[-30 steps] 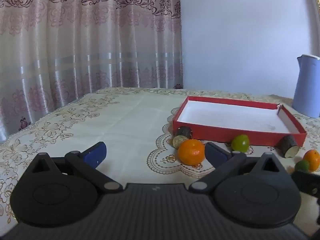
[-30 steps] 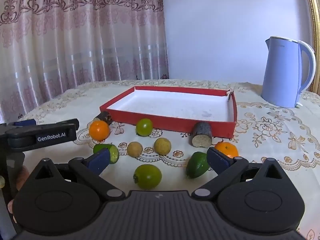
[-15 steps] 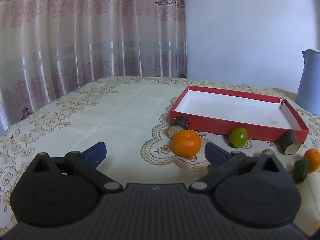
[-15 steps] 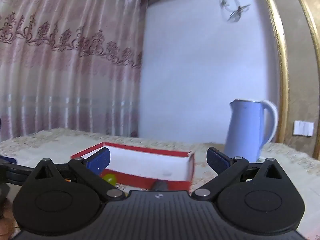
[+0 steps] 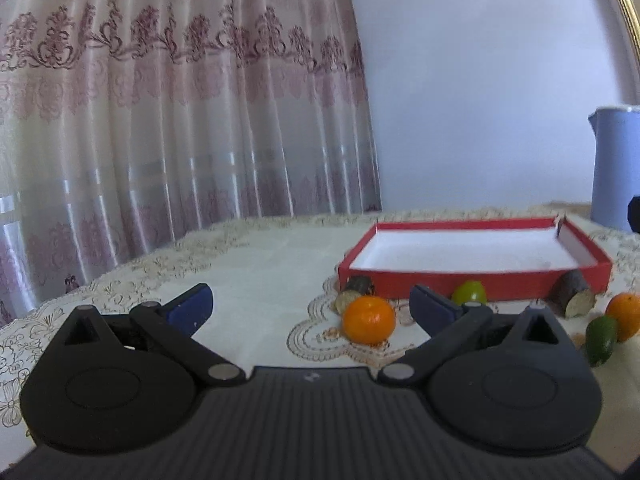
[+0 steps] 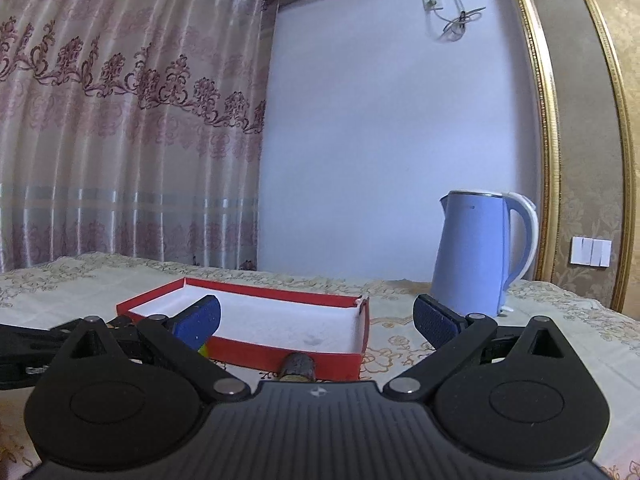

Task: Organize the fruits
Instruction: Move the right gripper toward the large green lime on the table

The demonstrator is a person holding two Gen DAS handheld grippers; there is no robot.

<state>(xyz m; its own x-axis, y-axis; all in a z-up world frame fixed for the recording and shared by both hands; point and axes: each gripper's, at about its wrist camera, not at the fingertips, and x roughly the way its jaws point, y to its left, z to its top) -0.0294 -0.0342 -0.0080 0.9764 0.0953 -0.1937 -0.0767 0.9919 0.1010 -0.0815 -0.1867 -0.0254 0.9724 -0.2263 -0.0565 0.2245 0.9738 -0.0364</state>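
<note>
Left gripper (image 5: 312, 308) spread wide, empty, low before orange (image 5: 369, 320) on tablecloth short of empty red tray (image 5: 472, 285); right gripper (image 6: 318, 320) likewise agape, pitched up off fruit — blind descent liable to scatter it.

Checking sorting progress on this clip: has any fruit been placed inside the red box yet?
No. In the left wrist view the red box shows only its bare white floor, while the orange and the other fruits lie outside it on the tablecloth.
</note>
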